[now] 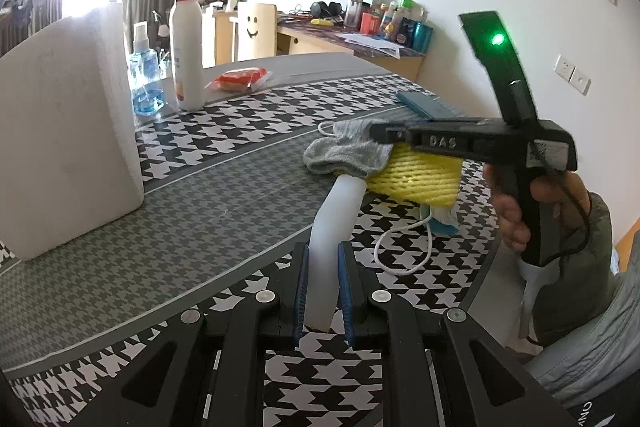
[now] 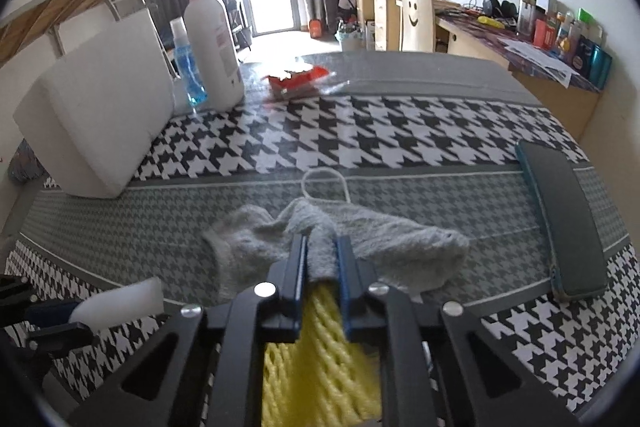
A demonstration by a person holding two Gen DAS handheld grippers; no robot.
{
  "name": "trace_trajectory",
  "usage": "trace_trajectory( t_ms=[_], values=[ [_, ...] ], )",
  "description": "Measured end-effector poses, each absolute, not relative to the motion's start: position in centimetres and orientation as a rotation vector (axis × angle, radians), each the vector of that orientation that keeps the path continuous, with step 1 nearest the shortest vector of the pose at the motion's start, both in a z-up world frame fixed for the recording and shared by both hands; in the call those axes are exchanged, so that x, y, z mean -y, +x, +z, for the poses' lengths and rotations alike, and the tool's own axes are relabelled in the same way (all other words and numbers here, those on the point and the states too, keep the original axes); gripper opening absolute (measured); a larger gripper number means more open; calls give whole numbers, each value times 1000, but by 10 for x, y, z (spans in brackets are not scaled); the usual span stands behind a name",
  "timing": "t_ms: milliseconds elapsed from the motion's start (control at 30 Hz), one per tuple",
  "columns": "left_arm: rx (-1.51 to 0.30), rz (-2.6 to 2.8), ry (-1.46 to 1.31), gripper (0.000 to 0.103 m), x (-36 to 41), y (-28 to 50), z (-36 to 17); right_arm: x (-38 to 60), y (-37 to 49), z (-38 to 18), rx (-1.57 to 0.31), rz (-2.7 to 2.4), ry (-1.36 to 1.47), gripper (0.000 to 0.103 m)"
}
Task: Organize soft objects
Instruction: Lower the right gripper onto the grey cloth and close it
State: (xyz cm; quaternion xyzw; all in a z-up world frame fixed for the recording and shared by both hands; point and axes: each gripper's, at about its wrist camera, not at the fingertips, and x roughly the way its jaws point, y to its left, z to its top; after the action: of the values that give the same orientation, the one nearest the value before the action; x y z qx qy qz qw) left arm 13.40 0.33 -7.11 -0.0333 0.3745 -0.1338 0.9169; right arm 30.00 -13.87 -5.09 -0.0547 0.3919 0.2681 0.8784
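Note:
My left gripper (image 1: 324,271) is shut on a white foam strip (image 1: 334,223) that reaches forward under the pile. The pile holds a grey sock (image 1: 344,153), a yellow foam net (image 1: 416,175) and a face mask (image 1: 438,221) with a white ear loop. My right gripper (image 2: 322,255) is shut on a fold of the grey sock (image 2: 360,247), above the yellow foam net (image 2: 316,367). The right gripper also shows in the left wrist view (image 1: 380,133), over the pile. The white foam strip's end shows in the right wrist view (image 2: 120,303).
A big white foam block (image 1: 68,131) stands at the left. A lotion pump bottle (image 1: 186,39), a blue spray bottle (image 1: 144,75) and a red packet (image 1: 240,79) sit at the back. A phone in a teal case (image 2: 560,215) lies at the right.

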Motion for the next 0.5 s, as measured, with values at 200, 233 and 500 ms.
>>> trace_trajectory(
  t_ms=[200,233,500],
  values=[
    [-762,-273,-65,16,-3,131,-69,146,297,-29,-760,587,-70,17],
    [-759,-274,-66,16,-3,130,-68,144,296,-29,-764,592,-77,17],
    [-752,-260,-73,16,-9,125,-66,133,287,-30,-752,583,-186,39]
  ],
)
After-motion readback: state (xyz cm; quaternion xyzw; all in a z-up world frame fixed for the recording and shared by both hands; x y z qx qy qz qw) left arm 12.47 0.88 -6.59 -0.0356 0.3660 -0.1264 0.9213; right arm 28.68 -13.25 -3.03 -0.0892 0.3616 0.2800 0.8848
